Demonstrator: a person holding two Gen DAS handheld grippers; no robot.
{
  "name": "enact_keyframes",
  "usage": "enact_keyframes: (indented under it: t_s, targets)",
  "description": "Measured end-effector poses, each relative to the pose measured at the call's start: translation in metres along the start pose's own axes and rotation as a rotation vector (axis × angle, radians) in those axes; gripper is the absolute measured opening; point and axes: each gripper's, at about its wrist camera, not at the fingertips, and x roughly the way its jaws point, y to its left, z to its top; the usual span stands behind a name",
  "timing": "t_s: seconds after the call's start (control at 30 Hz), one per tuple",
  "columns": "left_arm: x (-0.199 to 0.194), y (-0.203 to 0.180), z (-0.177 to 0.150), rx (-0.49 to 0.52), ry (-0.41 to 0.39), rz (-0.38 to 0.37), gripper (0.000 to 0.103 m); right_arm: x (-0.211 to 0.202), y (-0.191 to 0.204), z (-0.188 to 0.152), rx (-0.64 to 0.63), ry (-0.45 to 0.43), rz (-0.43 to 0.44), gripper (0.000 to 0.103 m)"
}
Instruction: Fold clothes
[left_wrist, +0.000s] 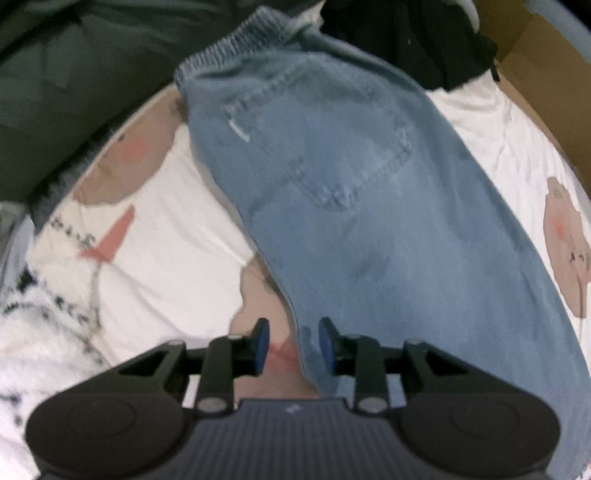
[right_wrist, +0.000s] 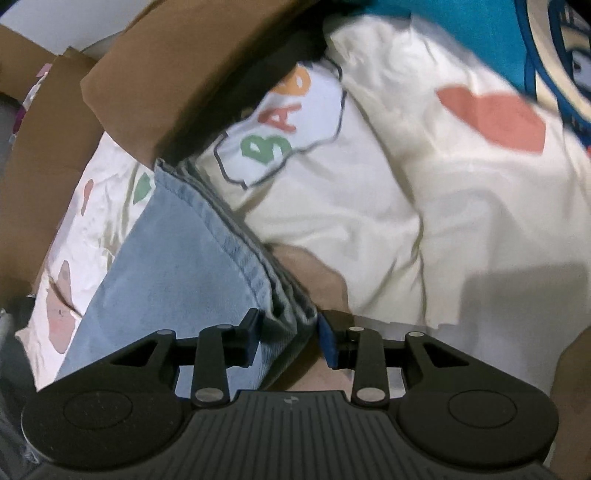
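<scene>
So the jeans (left_wrist: 332, 192) lie folded lengthwise on the printed bedsheet (left_wrist: 166, 229), pocket up. Left gripper (left_wrist: 291, 345) sits part-open with the denim edge loose between its pads, and the right gripper (right_wrist: 290, 338) straddles the hem stack without pinching, probably so the fold stays flat.

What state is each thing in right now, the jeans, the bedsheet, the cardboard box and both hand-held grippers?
jeans: laid flat on the sheet, back pocket up, doubled at the hem
left hand-held gripper: open, jeans edge between its fingers, not pinched
right hand-held gripper: open, bunched hem between its fingers
bedsheet: spread out, wrinkled
cardboard box: flap open
</scene>
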Motion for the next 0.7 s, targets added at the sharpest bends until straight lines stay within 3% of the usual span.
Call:
enact_keyframes:
  t_s: [0.2, 0.37, 0.63, 0.7]
  targets:
    - [-0.008, 0.008, 0.028, -0.005, -0.097, 0.032, 0.033, -0.007, 0.009, 0.013, -0.069, -0.045, -0.022, 0.038]
    - [-0.006, 0.017, 0.055, -0.034, -0.183, 0.064, 0.033, 0.0, 0.019, 0.016, -0.135, -0.022, -0.049, 0.038]
    - [0.02, 0.016, 0.104, -0.028, -0.239, 0.076, 0.031, 0.019, 0.024, -0.002, -0.23, 0.03, -0.111, 0.038]
    - [0.03, 0.016, 0.115, -0.016, -0.242, 0.082, 0.025, 0.023, 0.026, -0.004, -0.247, 0.043, -0.127, 0.038]
